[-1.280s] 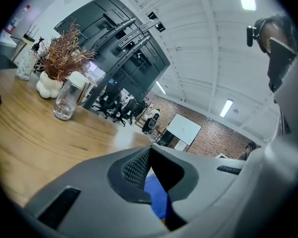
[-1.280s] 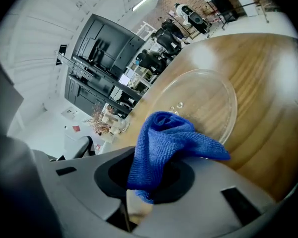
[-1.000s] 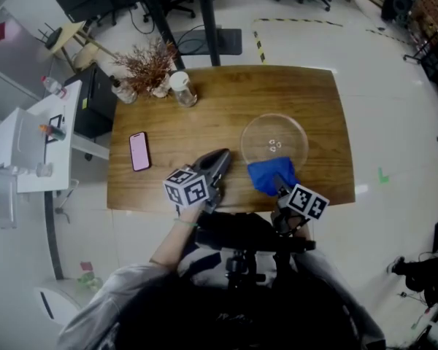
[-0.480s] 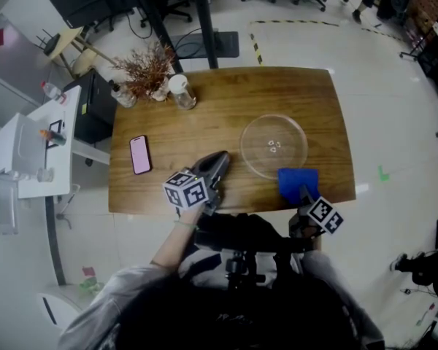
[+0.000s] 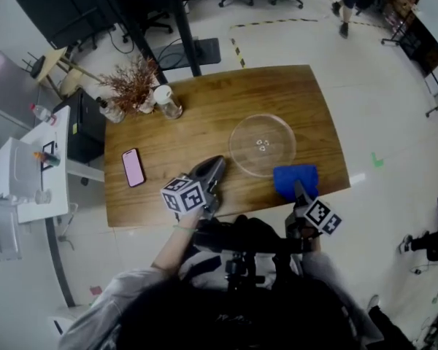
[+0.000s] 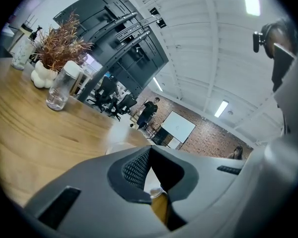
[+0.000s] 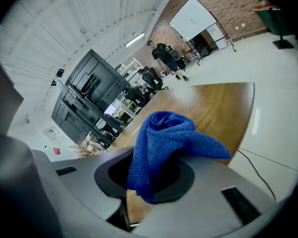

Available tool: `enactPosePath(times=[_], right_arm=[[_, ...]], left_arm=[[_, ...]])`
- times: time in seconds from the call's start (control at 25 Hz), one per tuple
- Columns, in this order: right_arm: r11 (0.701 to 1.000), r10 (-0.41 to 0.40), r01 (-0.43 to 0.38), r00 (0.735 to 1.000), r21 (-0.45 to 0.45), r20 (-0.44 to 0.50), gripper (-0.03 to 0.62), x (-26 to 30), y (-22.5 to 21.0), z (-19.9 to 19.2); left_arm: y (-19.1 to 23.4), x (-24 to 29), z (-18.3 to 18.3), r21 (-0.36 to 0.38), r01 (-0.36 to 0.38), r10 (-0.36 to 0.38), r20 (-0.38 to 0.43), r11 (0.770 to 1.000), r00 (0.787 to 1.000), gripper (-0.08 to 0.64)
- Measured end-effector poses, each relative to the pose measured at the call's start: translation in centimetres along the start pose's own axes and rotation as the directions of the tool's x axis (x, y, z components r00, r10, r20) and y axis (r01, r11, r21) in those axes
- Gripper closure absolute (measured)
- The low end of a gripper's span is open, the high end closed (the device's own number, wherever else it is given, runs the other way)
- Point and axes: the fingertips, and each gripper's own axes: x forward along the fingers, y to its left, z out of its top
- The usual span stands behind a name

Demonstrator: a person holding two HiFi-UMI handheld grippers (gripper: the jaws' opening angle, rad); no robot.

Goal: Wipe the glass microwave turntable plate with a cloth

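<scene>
The clear glass turntable plate (image 5: 261, 145) lies flat on the wooden table (image 5: 204, 115), right of centre. Just off its near-right rim, a blue cloth (image 5: 295, 180) hangs bunched in my right gripper (image 5: 298, 189), which is shut on it over the table's front edge. In the right gripper view the cloth (image 7: 164, 143) bulges out from between the jaws. My left gripper (image 5: 214, 168) hovers left of the plate, pointing toward it. In the left gripper view its jaws (image 6: 149, 152) meet at the tips with nothing between them.
A pink-cased phone (image 5: 133, 168) lies at the table's left. At the far-left corner stand a dried plant (image 5: 135, 79), a glass jar (image 5: 166, 100) and a small bottle (image 5: 111, 111). A white side table (image 5: 29, 159) is left of the wooden table.
My right gripper has carried the blue cloth to the right, from over the plate's near rim to just beside the plate. The left gripper has stayed put.
</scene>
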Motion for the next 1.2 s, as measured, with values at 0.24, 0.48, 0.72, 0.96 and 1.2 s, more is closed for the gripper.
enactPosePath(times=[0.24, 0.48, 0.72, 0.96, 1.2], right_arm=[[1.000, -0.018, 0.018, 0.998, -0.005, 0.056, 0.514, -2.5, 0.9, -0.5], [1.000, -0.012, 0.013, 0.996, -0.022, 0.084, 0.514, -4.7, 3.1, -3.1], [0.994, 0.006, 0.002, 0.997, -0.112, 0.072, 0.514, -5.7, 6.3, -7.4], [0.985, 0.088, -0.070, 0.990, -0.158, 0.113, 0.514, -7.4, 11.2, -10.6], [0.985, 0.096, -0.069, 0.981, -0.161, 0.166, 0.514, -10.5, 14.7, -14.8]], left_arm=[[-1.6, 0.1, -0.8, 0.008, 0.070, -0.069, -0.055, 0.998, 0.996, 0.558], [-2.0, -3.5, -0.9, 0.013, 0.073, -0.072, -0.067, 0.997, 0.995, 0.558], [-1.4, -9.0, -2.1, 0.070, 0.045, -0.038, -0.095, 0.997, 0.995, 0.558], [-1.3, -15.1, -2.3, 0.082, 0.043, -0.038, -0.069, 0.996, 0.997, 0.558], [-2.1, -22.3, -3.4, 0.098, 0.073, -0.066, -0.076, 0.992, 0.995, 0.558]])
